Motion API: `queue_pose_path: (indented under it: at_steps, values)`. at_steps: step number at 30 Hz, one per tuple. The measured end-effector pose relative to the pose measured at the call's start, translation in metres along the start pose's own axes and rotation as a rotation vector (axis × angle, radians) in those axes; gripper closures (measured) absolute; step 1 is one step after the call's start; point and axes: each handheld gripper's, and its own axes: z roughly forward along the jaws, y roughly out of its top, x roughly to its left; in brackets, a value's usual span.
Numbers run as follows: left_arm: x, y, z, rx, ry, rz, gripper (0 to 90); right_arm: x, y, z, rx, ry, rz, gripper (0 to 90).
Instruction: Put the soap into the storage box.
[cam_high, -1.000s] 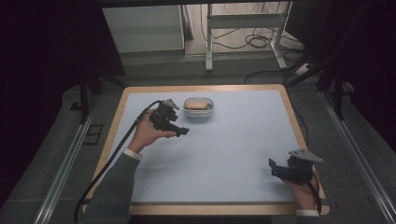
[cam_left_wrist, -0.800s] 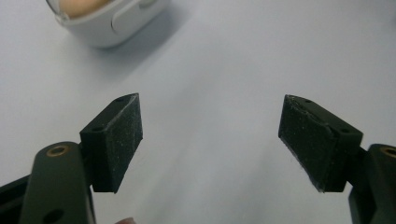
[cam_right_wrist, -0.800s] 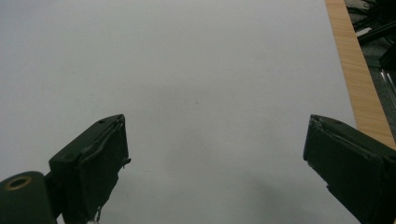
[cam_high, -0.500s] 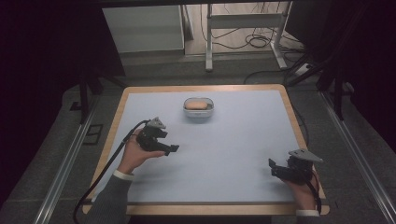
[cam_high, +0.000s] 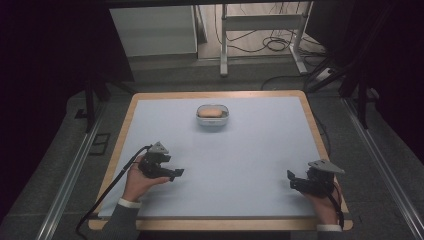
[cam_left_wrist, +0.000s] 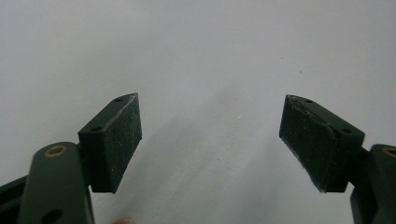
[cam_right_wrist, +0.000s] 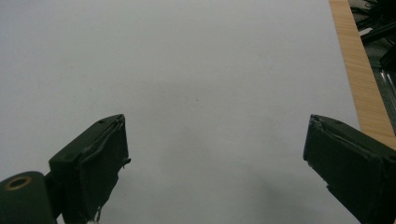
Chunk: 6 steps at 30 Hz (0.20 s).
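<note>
Pale table (cam_high: 250, 165), left hand-held gripper (cam_high: 175, 173) wide open, empty

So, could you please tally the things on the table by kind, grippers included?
Grippers: 2, the left gripper and the right gripper, both open with nothing between the jaws.
Containers: 1, the clear container at the far middle.
Tan items: 1, the tan item lying in it.
Total: 4

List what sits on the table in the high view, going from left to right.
Left gripper, jaws open with nothing between them → small dish holding a tan item, at the far middle → right gripper, jaws open with nothing between them, near the table's right edge.
</note>
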Motion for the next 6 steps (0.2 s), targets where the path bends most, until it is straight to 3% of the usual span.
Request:
queue_pose_path:
  at_steps: [6]
  values:
    - [0.0006,0.0003,0.0016,-0.002,-0.015,-0.001,20.7,0.0029,0.0013,0.0001,-0.013,0.014,-0.020,6.6]
